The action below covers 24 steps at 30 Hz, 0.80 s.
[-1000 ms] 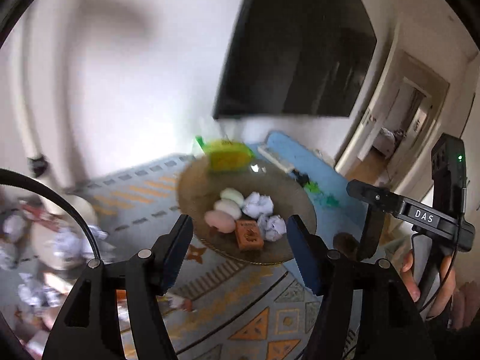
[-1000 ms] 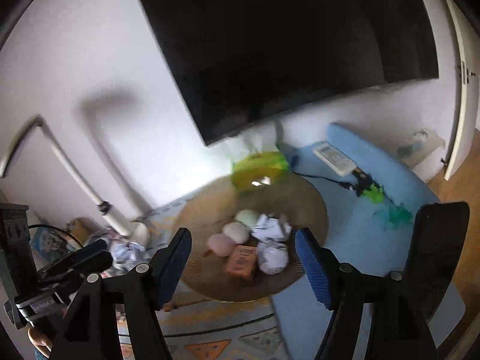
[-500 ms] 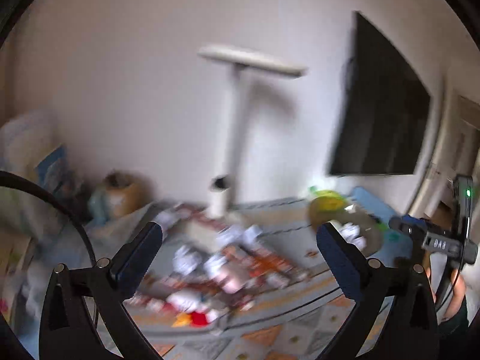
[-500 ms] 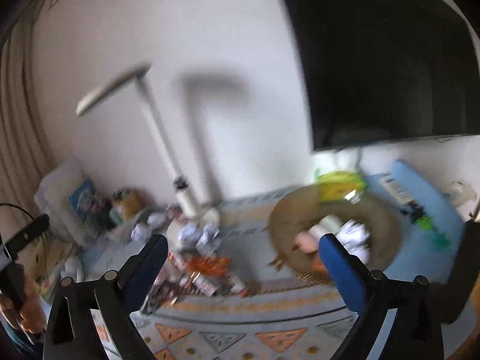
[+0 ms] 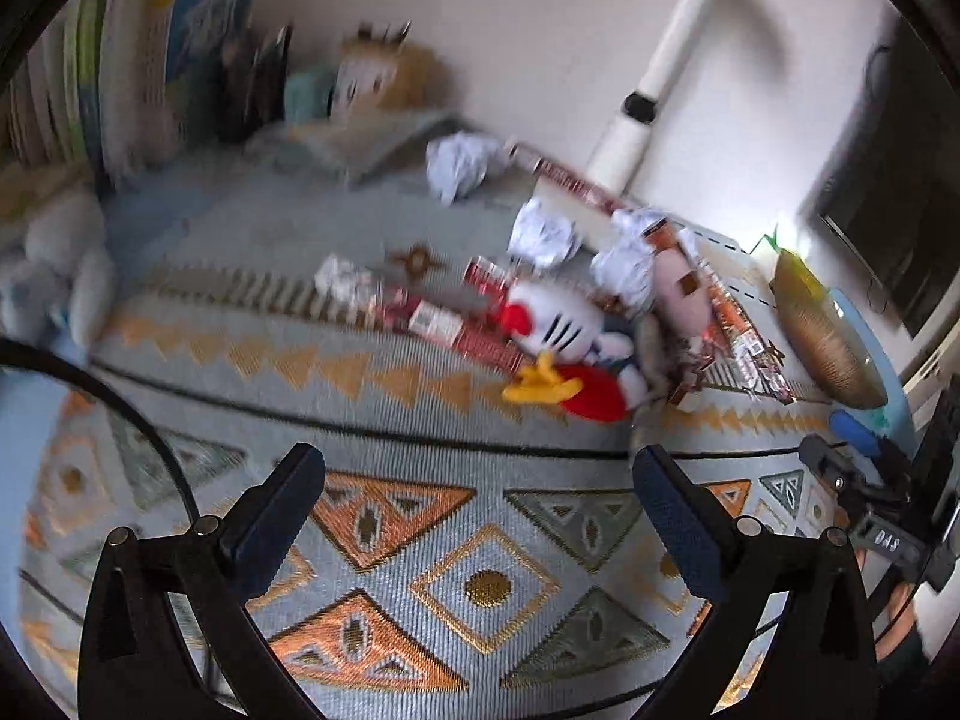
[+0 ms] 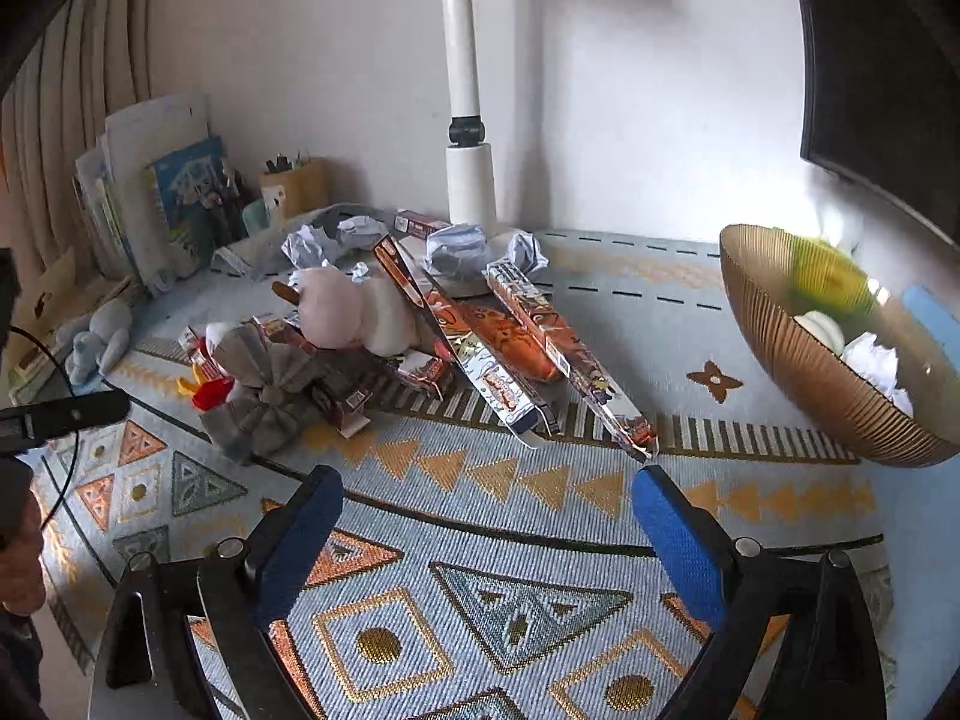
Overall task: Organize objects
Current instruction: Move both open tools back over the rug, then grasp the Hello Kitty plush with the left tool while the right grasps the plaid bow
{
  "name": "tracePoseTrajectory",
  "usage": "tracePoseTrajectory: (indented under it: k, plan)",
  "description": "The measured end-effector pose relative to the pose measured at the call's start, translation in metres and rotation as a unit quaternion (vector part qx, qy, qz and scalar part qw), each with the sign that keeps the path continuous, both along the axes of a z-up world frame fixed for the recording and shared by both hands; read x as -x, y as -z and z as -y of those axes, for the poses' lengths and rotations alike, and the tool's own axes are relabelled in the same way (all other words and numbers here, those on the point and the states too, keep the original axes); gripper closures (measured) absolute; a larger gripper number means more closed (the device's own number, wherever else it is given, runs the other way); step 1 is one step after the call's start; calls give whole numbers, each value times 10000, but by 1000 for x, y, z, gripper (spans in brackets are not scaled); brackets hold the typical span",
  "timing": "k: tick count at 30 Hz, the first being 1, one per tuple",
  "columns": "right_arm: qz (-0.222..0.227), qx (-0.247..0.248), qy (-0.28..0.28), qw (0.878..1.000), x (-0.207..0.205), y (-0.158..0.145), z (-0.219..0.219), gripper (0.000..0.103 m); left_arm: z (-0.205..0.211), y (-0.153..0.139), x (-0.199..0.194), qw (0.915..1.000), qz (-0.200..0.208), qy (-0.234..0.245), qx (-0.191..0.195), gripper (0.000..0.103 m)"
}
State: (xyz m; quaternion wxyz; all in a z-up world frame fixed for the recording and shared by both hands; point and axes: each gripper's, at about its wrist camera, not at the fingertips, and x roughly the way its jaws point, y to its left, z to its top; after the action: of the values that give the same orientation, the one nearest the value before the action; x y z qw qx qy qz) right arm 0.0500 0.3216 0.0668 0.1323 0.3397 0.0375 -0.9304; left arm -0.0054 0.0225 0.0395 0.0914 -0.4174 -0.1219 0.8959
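Observation:
A pile of loose things lies on the patterned rug point(image 6: 540, 552): a white cat plush with a red bow point(image 5: 558, 324), a pink plush point(image 6: 333, 306), a grey plush point(image 6: 264, 384), flattened cartons point(image 6: 570, 354) and crumpled paper balls point(image 5: 543, 234). On the right stands a bronze ribbed bowl point(image 6: 828, 390) with crumpled paper point(image 6: 876, 360) and a green-yellow item point(image 6: 828, 276) in it. My left gripper point(image 5: 480, 510) hangs open over bare rug, short of the pile. My right gripper point(image 6: 486, 510) is wide, its jaws closing slightly on nothing, just short of the cartons.
A white lamp post point(image 6: 471, 168) rises behind the pile. Books point(image 6: 180, 204) and a pen holder point(image 6: 294, 186) lean against the wall at the back left, with a pale blue plush point(image 6: 102, 336) on the floor. A dark screen point(image 6: 888, 60) hangs at the upper right.
Both views have swung left from the bowl to the pile and dropped toward the rug. Both grippers' jaws stand much wider than a second ago.

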Motion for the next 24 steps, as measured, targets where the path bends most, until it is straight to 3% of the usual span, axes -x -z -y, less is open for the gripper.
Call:
tracePoseTrajectory:
  k: [2, 6, 9, 12, 15, 21, 24]
  plan:
    - [131, -98, -47, 9999, 3, 4, 4, 6, 6, 2, 5, 9998, 10, -69, -200, 0]
    - [271, -160, -237, 9992, 4, 5, 13, 28, 11, -13, 20, 9984, -106, -29, -550, 0]
    - [856, 660, -707, 9916, 14, 4, 25, 30, 8, -27, 36, 9974, -261, 146, -649, 0]
    - [1266, 1177, -1092, 9789, 27, 2, 44, 30, 1, -23, 62, 9934, -214, 682, -896, 0]
    - [1223, 992, -1275, 9793, 37, 2, 69, 30, -3, -10, 77, 9910, -24, 803, -1071, 1]
    - [1321, 832, -1553, 9755, 53, 13, 106, 31, -1, 0, 76, 9811, -96, 1022, -1639, 1]
    - [1497, 985, -1544, 9716, 63, 28, 112, 44, -5, 1, 75, 9789, -129, 1093, -1720, 1]
